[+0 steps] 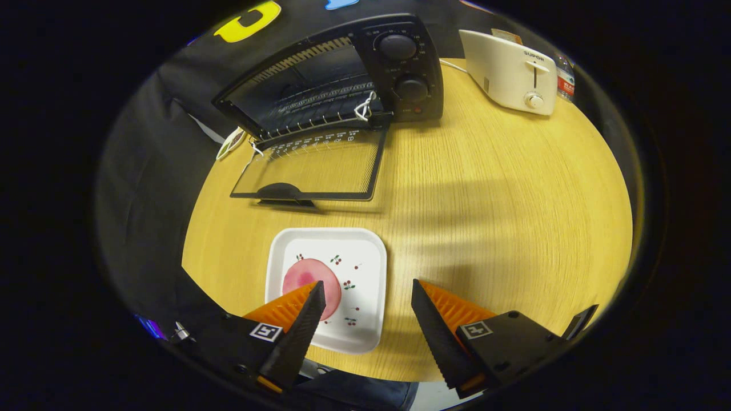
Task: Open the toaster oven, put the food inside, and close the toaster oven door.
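A black toaster oven (pixel 400 68) stands at the far side of the round wooden table (pixel 502 217). Its glass door (pixel 320 171) hangs fully down, flat toward me, showing the wire rack (pixel 320 103) inside. Nearer to me lies a white square plate (pixel 365 257) with small cherry prints. A round pink slice of food (pixel 305 277) rests on its left half. My gripper (pixel 368 291) is open and holds nothing. The left fingertip hangs over the pink slice; the right one is over bare table just right of the plate.
A white pop-up toaster (pixel 508 71) stands at the far right of the table, with a bottle (pixel 565 80) behind it. A small white tag (pixel 230 142) lies left of the oven door. Black cloth surrounds the table.
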A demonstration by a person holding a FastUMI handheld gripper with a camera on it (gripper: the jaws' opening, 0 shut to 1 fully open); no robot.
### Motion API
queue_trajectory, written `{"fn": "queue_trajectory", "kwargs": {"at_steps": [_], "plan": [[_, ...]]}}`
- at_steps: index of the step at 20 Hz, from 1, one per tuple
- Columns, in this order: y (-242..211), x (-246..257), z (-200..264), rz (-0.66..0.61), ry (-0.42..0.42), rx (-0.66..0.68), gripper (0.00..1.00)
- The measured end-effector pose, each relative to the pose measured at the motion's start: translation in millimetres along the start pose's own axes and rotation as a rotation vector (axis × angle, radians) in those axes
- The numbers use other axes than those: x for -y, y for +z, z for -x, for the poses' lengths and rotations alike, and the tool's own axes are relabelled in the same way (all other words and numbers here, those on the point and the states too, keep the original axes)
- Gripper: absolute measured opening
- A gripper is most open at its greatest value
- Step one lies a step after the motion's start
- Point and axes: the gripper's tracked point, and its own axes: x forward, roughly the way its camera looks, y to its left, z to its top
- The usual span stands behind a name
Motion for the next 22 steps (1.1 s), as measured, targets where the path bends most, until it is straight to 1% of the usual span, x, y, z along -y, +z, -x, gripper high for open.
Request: {"fn": "queue_trajectory", "kwargs": {"at_steps": [1,2,4,5,6,8,10,11,12,13,14,15,16,18,20,22], "plan": [[-1.6,0.1,-3.3,0.002,-0.001,-0.018,0.97],[-4.8,0.4,-6.8,0.006,-0.006,-0.039,0.92],[-3.2,-0.7,-11.6,0.004,-0.006,-0.056,0.88],[-4.4,-1.2,-9.3,0.007,-0.009,-0.062,0.79],[-5.2,1.1,-13.3,0.013,-0.022,-0.078,0.66],[-4.9,9.5,-11.8,0.032,-0.051,-0.092,0.48],[-5.2,17.2,-10.7,0.015,-0.074,-0.100,0.30],[-5.9,18.2,-15.9,0.001,-0.069,-0.107,0.21],[-4.6,19.8,-10.6,-0.011,-0.070,-0.104,0.12],[-4.4,19.0,-14.2,-0.021,-0.055,-0.098,0.11],[-4.6,17.7,-13.6,-0.004,-0.038,-0.092,0.04],[-5.5,17.7,-14.0,0.011,-0.022,-0.089,0.03],[-7.3,15.6,-14.8,-0.004,-0.005,-0.091,0.03],[-10.3,7.6,-16.1,-0.095,0.069,-0.100,0.02],[-14.1,-3.4,-13.5,-0.201,0.166,-0.111,0.02],[-15.1,-13.7,-8.0,-0.274,0.243,-0.104,0.02]]}}
